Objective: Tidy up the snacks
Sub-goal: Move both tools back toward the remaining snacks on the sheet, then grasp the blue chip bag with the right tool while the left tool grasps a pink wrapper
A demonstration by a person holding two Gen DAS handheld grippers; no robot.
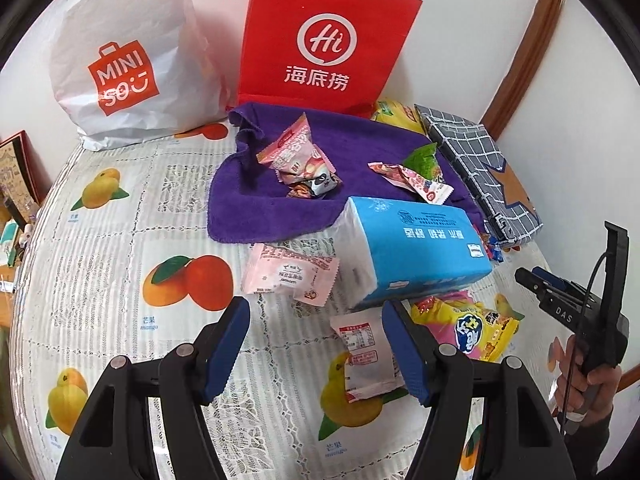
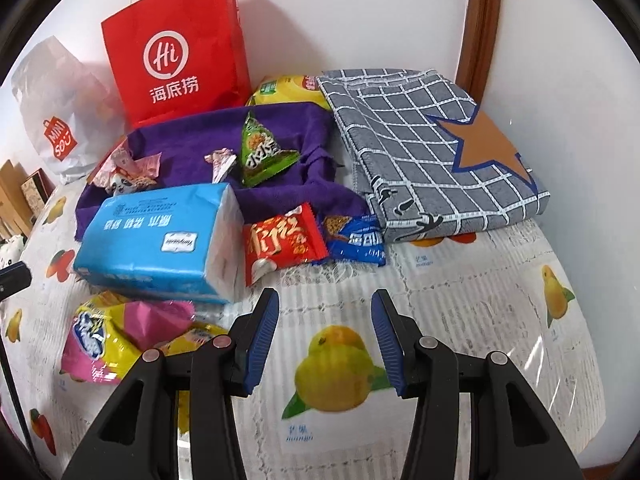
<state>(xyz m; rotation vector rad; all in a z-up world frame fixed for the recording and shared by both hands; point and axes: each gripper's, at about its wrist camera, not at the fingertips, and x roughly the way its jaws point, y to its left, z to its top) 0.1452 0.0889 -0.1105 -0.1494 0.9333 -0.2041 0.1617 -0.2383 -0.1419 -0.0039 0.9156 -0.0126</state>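
Snack packets lie scattered around a blue tissue pack (image 1: 416, 248) (image 2: 160, 240) on a fruit-print tablecloth (image 2: 440, 320). A pink packet (image 1: 296, 152) and a green triangular packet (image 2: 260, 152) rest on a purple towel (image 1: 280, 208). My left gripper (image 1: 315, 308) stands open low over the cloth, with a white packet (image 1: 366, 356) lying flat just inside its right finger, unpressed. A pink flat packet (image 1: 288, 272) lies just ahead. My right gripper (image 2: 325, 300) is open and empty, short of a red packet (image 2: 280, 240) and a blue packet (image 2: 356, 240).
A red paper bag (image 1: 324, 40) and a white shopping bag (image 1: 124, 60) stand against the back wall. A folded grey checked cloth (image 2: 432, 152) lies at the right, a yellow chip bag (image 2: 288, 88) behind it. A yellow-pink snack bag (image 2: 108, 340) lies under the tissue pack's near corner.
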